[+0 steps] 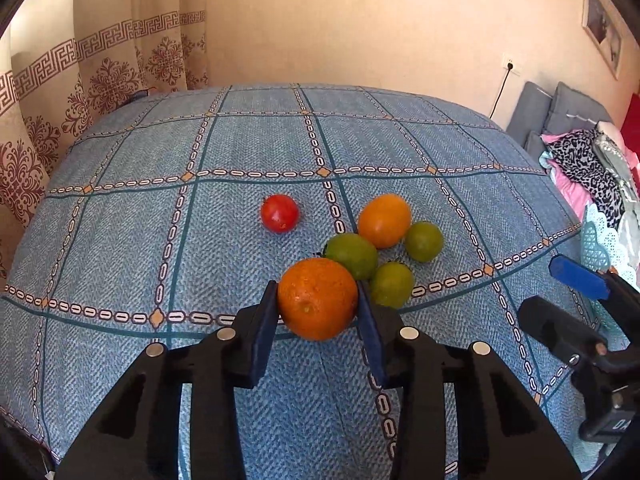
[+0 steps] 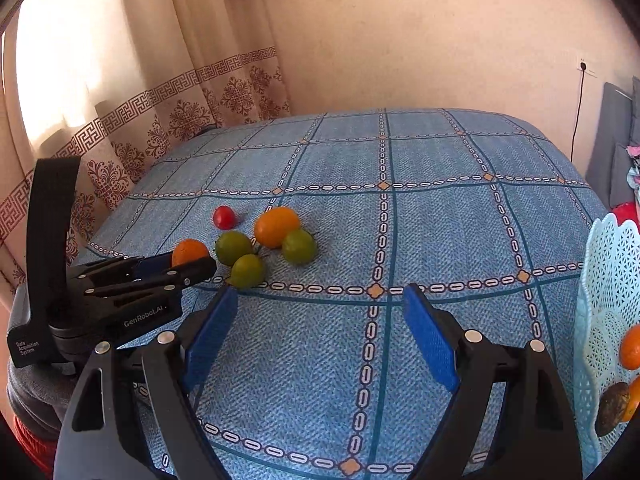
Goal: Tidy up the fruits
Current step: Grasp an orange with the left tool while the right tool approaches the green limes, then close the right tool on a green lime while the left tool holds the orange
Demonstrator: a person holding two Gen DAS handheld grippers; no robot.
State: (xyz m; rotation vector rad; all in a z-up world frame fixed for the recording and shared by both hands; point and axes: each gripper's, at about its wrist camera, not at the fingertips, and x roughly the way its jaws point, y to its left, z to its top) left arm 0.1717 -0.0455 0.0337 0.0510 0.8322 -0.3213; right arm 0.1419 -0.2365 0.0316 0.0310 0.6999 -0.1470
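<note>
My left gripper (image 1: 318,300) is shut on an orange (image 1: 317,298), its blue pads pressed on both sides; it also shows in the right wrist view (image 2: 190,252). Behind it on the blue cloth lie three green fruits (image 1: 352,255), a second orange (image 1: 384,221) and a red tomato (image 1: 279,213). My right gripper (image 2: 320,304) is open and empty over bare cloth, to the right of the fruit group (image 2: 276,227). A light blue lattice basket (image 2: 604,280) at the right edge holds oranges and a dark fruit.
The table is covered with a blue checked cloth (image 2: 420,220). Patterned curtains (image 2: 140,120) hang at the left, a wall stands behind. Grey cushions and clothes (image 1: 580,160) lie at the right past the table edge.
</note>
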